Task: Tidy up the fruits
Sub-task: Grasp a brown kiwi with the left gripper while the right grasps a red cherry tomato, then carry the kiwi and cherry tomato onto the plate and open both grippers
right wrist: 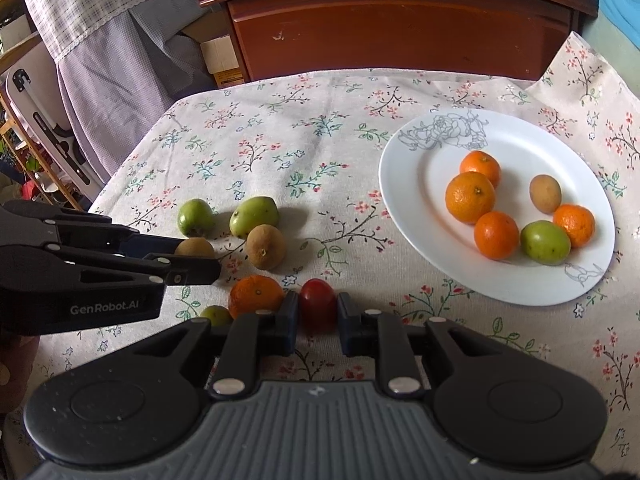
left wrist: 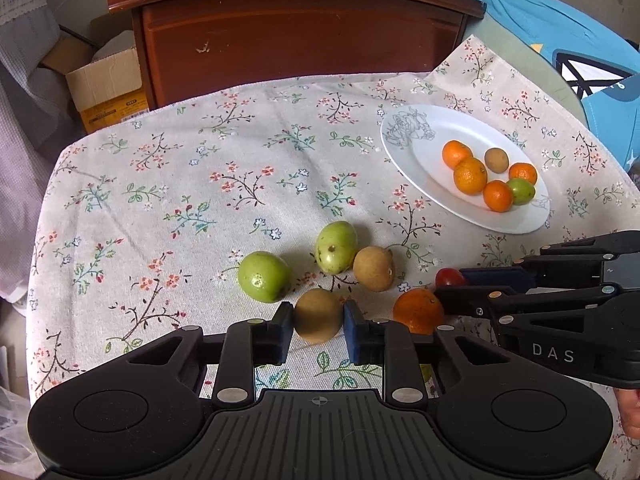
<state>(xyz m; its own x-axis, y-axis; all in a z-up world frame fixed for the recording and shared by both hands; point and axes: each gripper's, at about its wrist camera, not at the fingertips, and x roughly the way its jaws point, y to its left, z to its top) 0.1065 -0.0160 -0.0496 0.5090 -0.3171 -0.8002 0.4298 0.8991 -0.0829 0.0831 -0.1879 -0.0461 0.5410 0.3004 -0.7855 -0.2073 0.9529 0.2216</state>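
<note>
My left gripper [left wrist: 318, 322] is shut on a round brown fruit [left wrist: 318, 314] low over the flowered tablecloth [left wrist: 200, 184]. My right gripper [right wrist: 318, 320] is shut on a small red fruit [right wrist: 318, 306]. Loose on the cloth lie two green fruits [left wrist: 263, 276] [left wrist: 335, 246], another brown fruit [left wrist: 374, 269] and an orange [left wrist: 418, 311]. A small green fruit [right wrist: 216, 315] peeks out beside the orange [right wrist: 256, 295]. A white oval plate [right wrist: 412, 200] at the right holds several oranges [right wrist: 470, 197], a brown fruit [right wrist: 545, 193] and a green fruit [right wrist: 545, 242].
A dark wooden cabinet [left wrist: 300, 32] stands behind the table. A cardboard box [left wrist: 106, 88] sits on the floor at the left, next to hanging checked fabric [right wrist: 104, 20]. A blue cloth [left wrist: 560, 32] lies at the right. The cloth's left part is bare.
</note>
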